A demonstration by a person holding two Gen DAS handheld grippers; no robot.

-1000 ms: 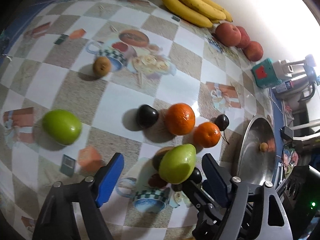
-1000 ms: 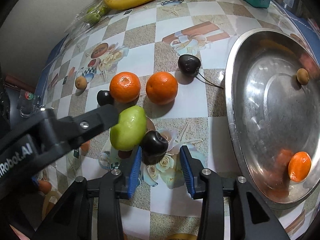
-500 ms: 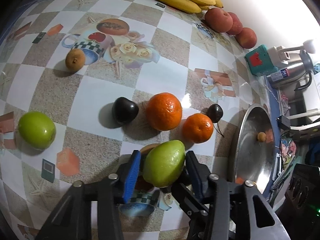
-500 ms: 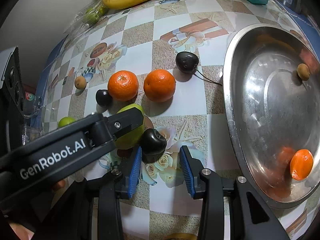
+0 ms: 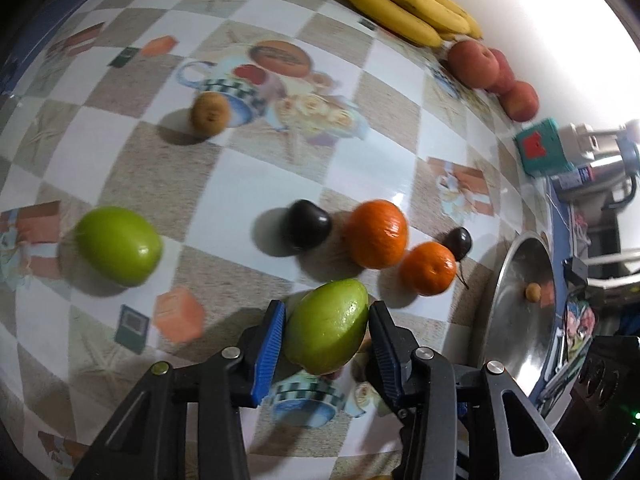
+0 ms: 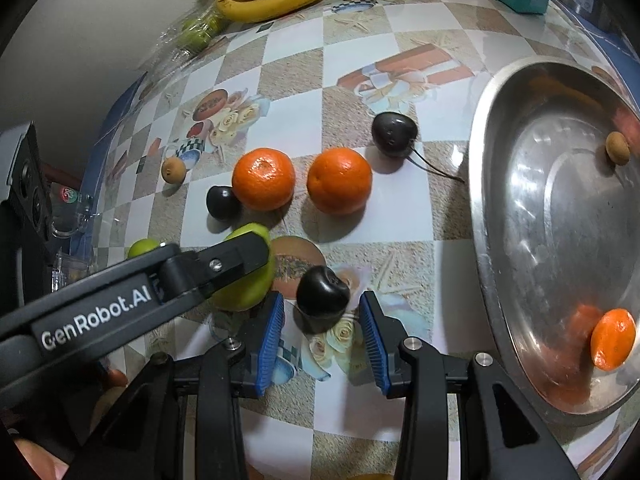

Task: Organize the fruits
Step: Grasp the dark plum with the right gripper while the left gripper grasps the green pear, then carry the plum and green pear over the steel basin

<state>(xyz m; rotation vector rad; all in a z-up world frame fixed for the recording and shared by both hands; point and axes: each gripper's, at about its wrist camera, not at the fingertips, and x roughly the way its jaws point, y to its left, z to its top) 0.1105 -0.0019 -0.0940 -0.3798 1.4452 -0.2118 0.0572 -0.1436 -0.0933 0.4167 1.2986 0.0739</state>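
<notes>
Green fruit [image 5: 327, 326], lower centre of left view: left tongs [image 5: 326, 330] clamped on it, blue pads against both sides, seemingly just clear of surface [image 5: 256, 184] (blur, unsure). Right tongs [image 6: 322, 330] partly open around dark plum [image 6: 322, 294], pads not touching. Done: small orange [image 6: 613, 338] and small brown fruit [image 6: 617, 148] in steel bowl [image 6: 486, 208], right of frame. Left: two oranges [image 6: 339, 187], two dark fruits, second green fruit [image 5: 119, 245], brown fruit [image 5: 209, 113]. Bananas [image 5: 404, 2] along back wall.

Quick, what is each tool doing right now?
Left tool: shut on the green fruit.
Right tool: open, dark fruit between its fingers, untouched.
</notes>
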